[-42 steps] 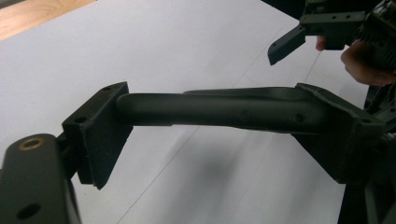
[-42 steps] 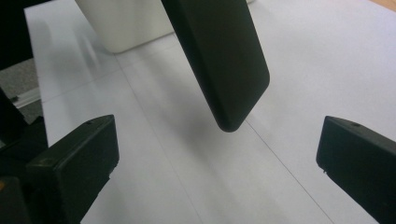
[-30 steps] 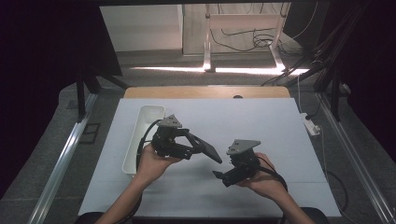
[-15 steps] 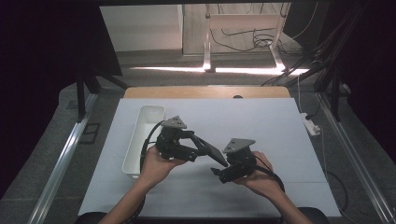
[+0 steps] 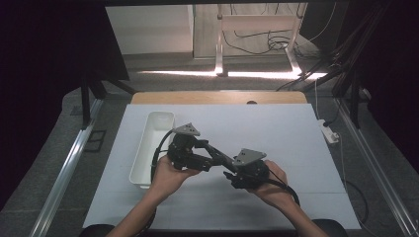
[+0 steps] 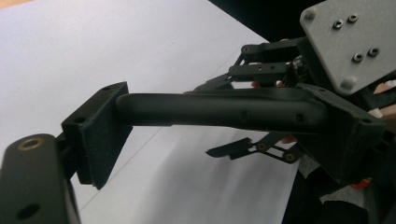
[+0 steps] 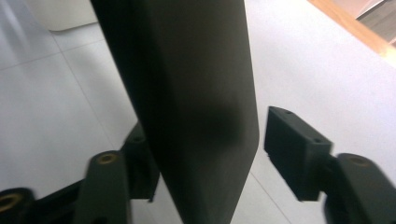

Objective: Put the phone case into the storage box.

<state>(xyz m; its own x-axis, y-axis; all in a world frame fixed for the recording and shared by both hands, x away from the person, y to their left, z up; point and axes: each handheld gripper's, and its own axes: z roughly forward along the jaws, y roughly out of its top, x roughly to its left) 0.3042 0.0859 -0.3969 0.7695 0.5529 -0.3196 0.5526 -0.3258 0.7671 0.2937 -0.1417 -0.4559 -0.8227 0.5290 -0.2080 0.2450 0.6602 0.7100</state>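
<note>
Above the white table [image 5: 296, 148], my left gripper [image 5: 205, 154] is shut on one end of a long black bar [image 5: 217, 155]. The bar butts against one of its pads [image 6: 95, 135] and runs off toward the right gripper [image 6: 261, 112]. The bar's other end [image 7: 196, 93] stands between the jaws of my right gripper [image 5: 231, 172], which have just been closing around it. In the right gripper view, the right-hand pad [image 7: 294, 149] is still a gap away from the bar, and the left-hand pad is mostly hidden behind it. A hand holds each gripper.
A long white tray [image 5: 141, 158] lies on the table left of the left gripper, and its corner [image 7: 60, 16] appears in the right gripper view. A white power strip [image 5: 328, 132] sits off the table's right edge. A wooden strip [image 5: 212, 97] borders the far edge.
The two grippers have drawn slightly closer together. The bar's free end now sits between the right gripper's jaws, which stand narrower than before.
</note>
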